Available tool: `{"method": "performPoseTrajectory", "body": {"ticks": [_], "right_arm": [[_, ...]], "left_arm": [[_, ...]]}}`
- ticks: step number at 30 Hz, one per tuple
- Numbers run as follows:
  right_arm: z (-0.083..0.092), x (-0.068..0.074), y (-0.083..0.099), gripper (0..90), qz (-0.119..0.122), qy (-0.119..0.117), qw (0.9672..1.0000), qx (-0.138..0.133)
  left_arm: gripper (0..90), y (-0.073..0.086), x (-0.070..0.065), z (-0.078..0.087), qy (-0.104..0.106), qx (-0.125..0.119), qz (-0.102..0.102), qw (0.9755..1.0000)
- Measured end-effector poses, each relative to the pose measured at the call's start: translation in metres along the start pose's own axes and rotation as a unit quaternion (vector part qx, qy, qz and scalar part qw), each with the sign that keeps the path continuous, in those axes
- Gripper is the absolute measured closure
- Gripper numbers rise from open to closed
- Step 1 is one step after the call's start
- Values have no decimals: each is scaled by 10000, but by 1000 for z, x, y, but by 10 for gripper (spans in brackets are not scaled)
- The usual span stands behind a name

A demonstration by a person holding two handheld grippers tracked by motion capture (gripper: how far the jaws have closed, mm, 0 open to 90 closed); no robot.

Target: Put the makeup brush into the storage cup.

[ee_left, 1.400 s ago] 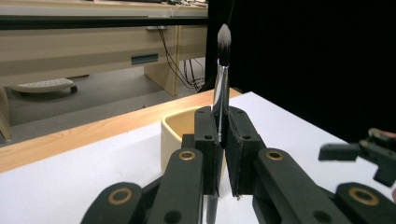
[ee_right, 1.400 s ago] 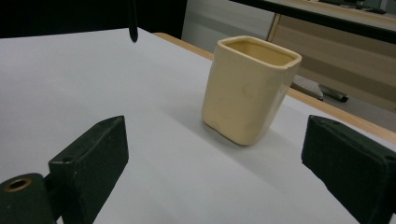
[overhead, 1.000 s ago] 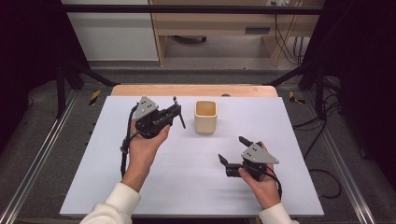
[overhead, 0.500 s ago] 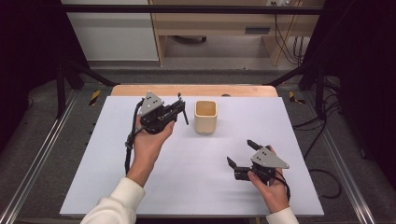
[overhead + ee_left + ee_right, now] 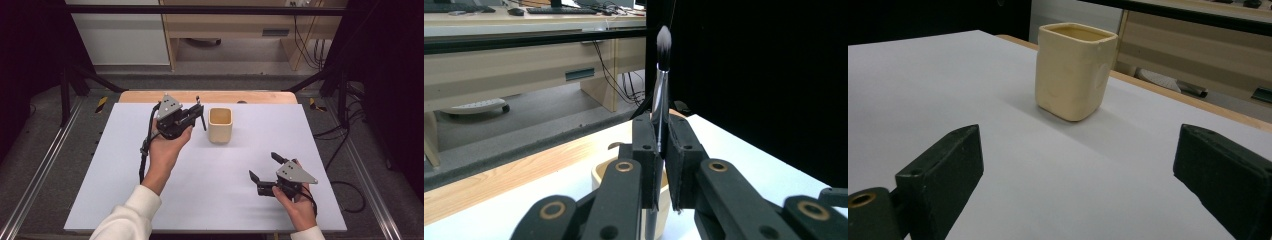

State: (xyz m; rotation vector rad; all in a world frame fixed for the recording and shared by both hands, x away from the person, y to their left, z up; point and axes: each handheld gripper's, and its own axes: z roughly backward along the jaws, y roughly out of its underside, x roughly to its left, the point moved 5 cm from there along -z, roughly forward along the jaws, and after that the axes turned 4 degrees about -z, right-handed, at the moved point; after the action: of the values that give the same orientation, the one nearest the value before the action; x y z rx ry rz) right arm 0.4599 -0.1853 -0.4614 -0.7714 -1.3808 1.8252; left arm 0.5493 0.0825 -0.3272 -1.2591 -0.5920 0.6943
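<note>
Nearest you, your right hand-held gripper (image 5: pixel 264 174) sits low over the near right part of the desk (image 5: pixel 120 200), its jaws spread wide with nothing between them. It looks across bare white surface toward the cream cup (image 5: pixel 1074 70), which stands well apart from it, farther back and toward the middle.

Farther out, your left hand-held gripper (image 5: pixel 199 113) is clamped tight on a makeup brush (image 5: pixel 661 90). In the left gripper view the brush's long axis runs nearly upright: bristles at the top, handle passing down between the closed pads. The lower end of the handle drops behind the jaws, so you cannot tell exactly where it ends.

The relation that matters is brush to cup (image 5: pixel 220 124). From the high view, the cup sits just beside the left hand-held gripper, on its right side, close but not touching. In the left gripper view the cup's open rim (image 5: pixel 601 172) lies below and just beyond the pads. Your left hand is much the nearer one, so a short sideways shift to centre the handle over the opening, keeping it upright, looks like the likely next step.
</note>
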Motion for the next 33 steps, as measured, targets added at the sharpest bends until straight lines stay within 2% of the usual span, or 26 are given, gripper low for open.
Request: {"method": "performPoseTrajectory", "body": {"ticks": [9,20,26,33], "right_arm": [[7,-4,1,59,-19,15,10000,-69],[15,-10,4,61,-207,21,9997,-112],[20,-12,6,47,-151,150,9997,-122],[22,-13,10,44,-208,201,9995,-102]], "left_arm": [[836,-3,-4,-14,36,15,-3,10000],[836,-5,-5,-27,76,-27,50,10000],[836,-6,-5,-32,80,-18,40,10000],[835,-4,-4,-38,132,-69,111,9998]]}}
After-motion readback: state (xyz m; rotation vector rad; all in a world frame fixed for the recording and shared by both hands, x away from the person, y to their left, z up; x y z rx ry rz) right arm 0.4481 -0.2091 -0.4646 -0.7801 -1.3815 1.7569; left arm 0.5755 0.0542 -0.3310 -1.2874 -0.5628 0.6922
